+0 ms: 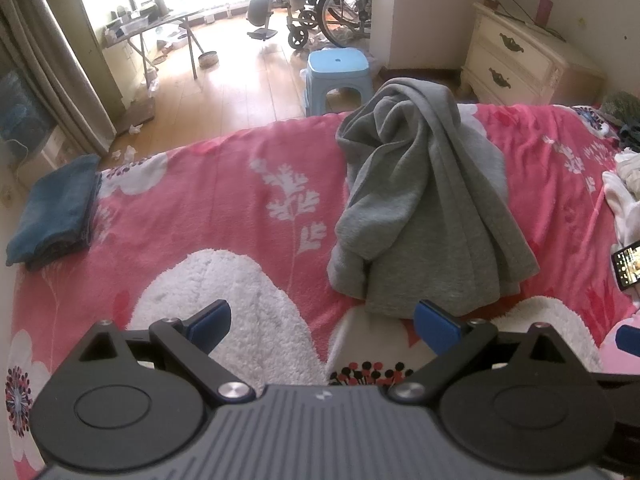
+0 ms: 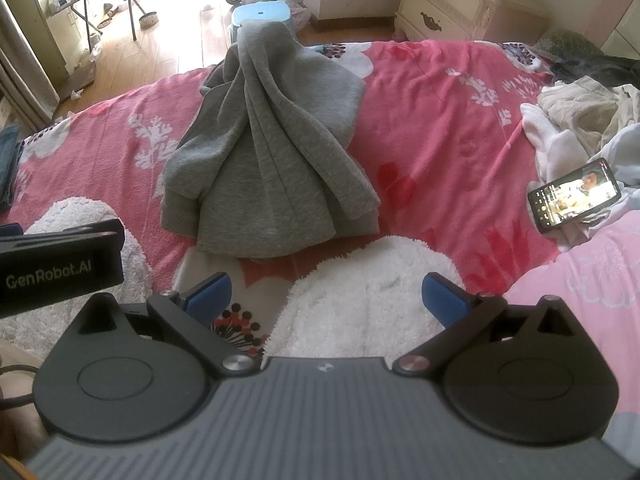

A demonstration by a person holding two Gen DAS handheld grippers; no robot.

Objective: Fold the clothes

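My left gripper [image 1: 322, 322] and right gripper [image 2: 325, 294] both hover with blue-padded jaws spread wide, holding nothing, above the fluffy pink floral blanket [image 1: 224, 200] with its white plush patches. Just beyond my fingertips lies the grey fleece garment [image 1: 424, 200], rumpled and unfolded, bunched into long ridges that narrow toward the bed's far edge, its hem nearest me. A lit black smartphone [image 2: 574, 196] rests to the right beside a heap of pale clothes [image 2: 580, 120]. A folded dark-blue cloth [image 1: 54, 216] sits far left. Past the bed stands a light-blue plastic stool [image 1: 338, 74].
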